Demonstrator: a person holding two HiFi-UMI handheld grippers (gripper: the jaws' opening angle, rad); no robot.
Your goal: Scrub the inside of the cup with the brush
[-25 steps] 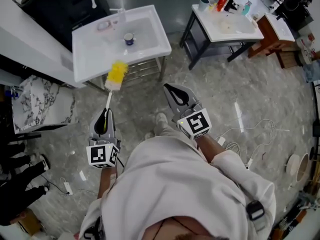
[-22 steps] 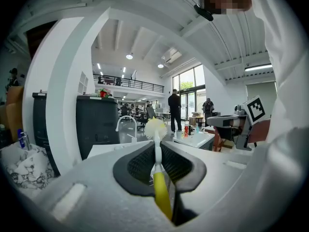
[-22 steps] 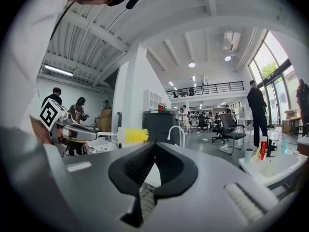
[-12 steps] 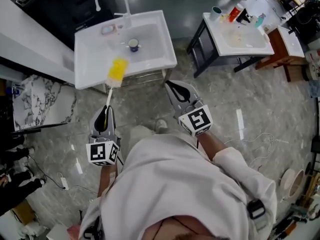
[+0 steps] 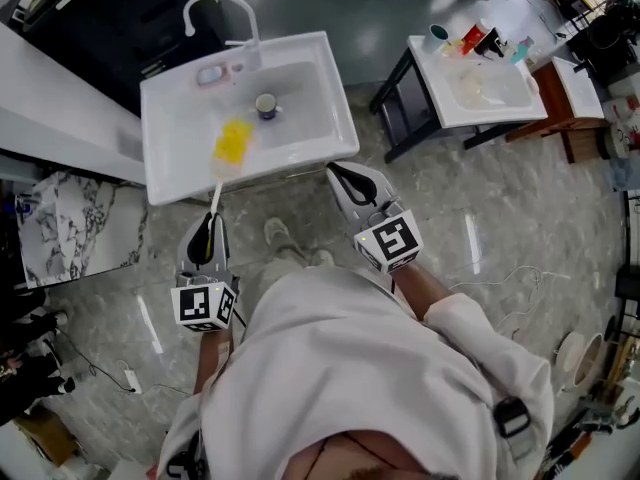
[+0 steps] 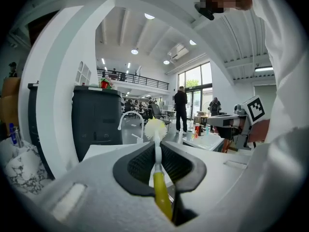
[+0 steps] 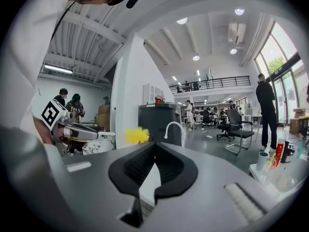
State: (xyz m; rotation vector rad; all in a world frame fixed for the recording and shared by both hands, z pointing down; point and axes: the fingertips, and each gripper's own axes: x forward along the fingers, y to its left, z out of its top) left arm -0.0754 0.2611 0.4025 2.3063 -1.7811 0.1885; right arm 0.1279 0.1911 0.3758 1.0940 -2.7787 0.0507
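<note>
A small cup [image 5: 266, 105] stands upright in the basin of a white sink [image 5: 330, 128] ahead of me. My left gripper [image 5: 207, 230] is shut on the yellow handle of a brush [image 5: 231, 143], whose yellow bristle head [image 6: 155, 127] hangs over the sink's front part, short of the cup. The handle [image 6: 160, 190] runs up between the left jaws. My right gripper [image 5: 352, 183] is shut with nothing in it and hovers just in front of the sink's front right edge. From the right gripper view the bristle head [image 7: 136, 135] shows at the left, beside the curved tap [image 7: 175, 129].
A white tap [image 5: 222, 8] rises at the sink's back. A table [image 5: 475, 103] with bottles and a cup stands to the right. A marble-patterned box [image 5: 60, 238] sits at the left. Cables [image 5: 500, 288] trail on the stone floor. People stand in the hall behind.
I have walked up to the sink with both grippers. The brush head, which was in front of the sink's edge, now hangs over the basin. Both grippers kept their grip state.
</note>
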